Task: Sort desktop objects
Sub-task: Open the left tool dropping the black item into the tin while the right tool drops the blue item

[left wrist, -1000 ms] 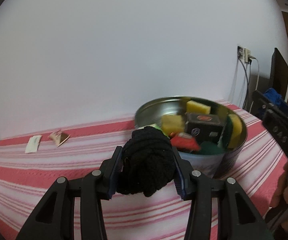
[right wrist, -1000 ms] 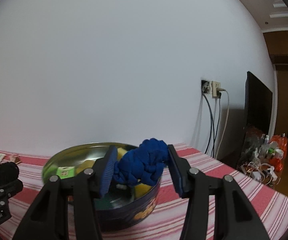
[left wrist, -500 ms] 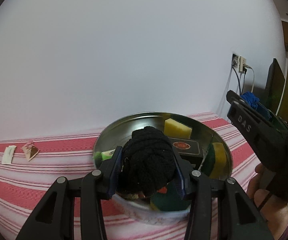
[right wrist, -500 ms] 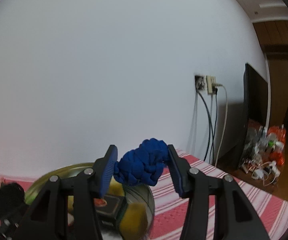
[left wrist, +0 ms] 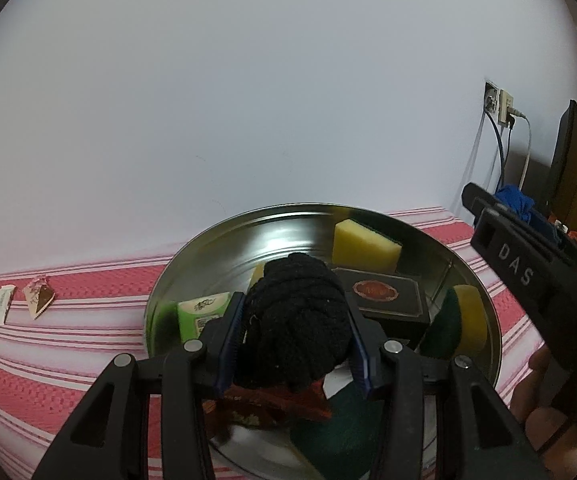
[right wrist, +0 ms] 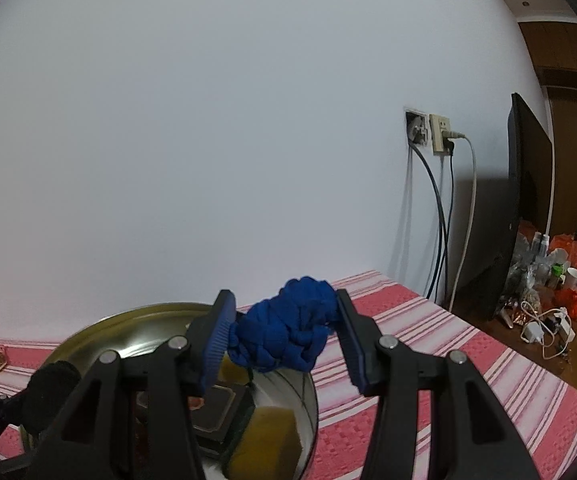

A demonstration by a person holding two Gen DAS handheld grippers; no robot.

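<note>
Between the left fingers (left wrist: 230,344): black knotted rope (left wrist: 296,320).

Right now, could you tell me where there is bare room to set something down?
Free: the striped cloth between the two small packets and the round tin, and the cloth right of the tin in the right wrist view. Crowded: the tin's inside, packed with sponges and boxes.

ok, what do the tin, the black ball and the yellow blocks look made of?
Tin: bare metal, shiny, its inner wall mirroring the contents. Black ball: knotted cord or yarn, matte, strands visible. Yellow blocks: likely sponge, porous and dull, with a dark green scouring layer.
</note>
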